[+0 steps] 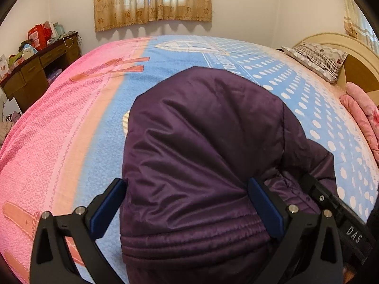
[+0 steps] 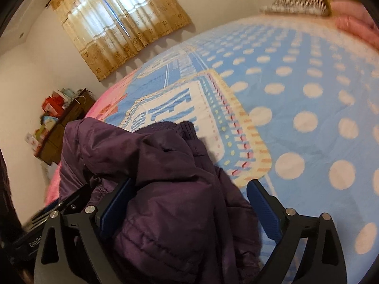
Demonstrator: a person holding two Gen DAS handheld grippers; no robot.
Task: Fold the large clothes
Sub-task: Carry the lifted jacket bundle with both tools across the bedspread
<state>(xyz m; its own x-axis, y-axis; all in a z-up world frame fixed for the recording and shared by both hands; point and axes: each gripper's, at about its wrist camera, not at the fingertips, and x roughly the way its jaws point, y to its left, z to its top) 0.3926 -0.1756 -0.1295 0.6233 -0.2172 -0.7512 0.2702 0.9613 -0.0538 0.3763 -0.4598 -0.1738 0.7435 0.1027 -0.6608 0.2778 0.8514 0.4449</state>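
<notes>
The left tongs were seen spread wide, their blue pads standing at either side of the near hem of a purple padded jacket; the fabric filled the gap between them, but whether it was pinched could not be told. The right tongs were likewise spread wide, with a bunched fold of the same jacket lying between the pads, against the left pad and clear of the right one. Part of the right tool's black body was visible just beside the left tongs, at their right.

The jacket was laid folded on a bed, on the blue middle part of the cover, its rounded far end pointing toward the curtained window. Bare cover lay open all around it: a pink band to the left, blue with white dots to the right and beyond.

At the far right, a patterned pillow was propped by the headboard, with a pink quilt bunched near that edge. At the far left, beyond the bed's edge, a dark wooden surface was loaded with boxes and bags; their contents could not be made out.
</notes>
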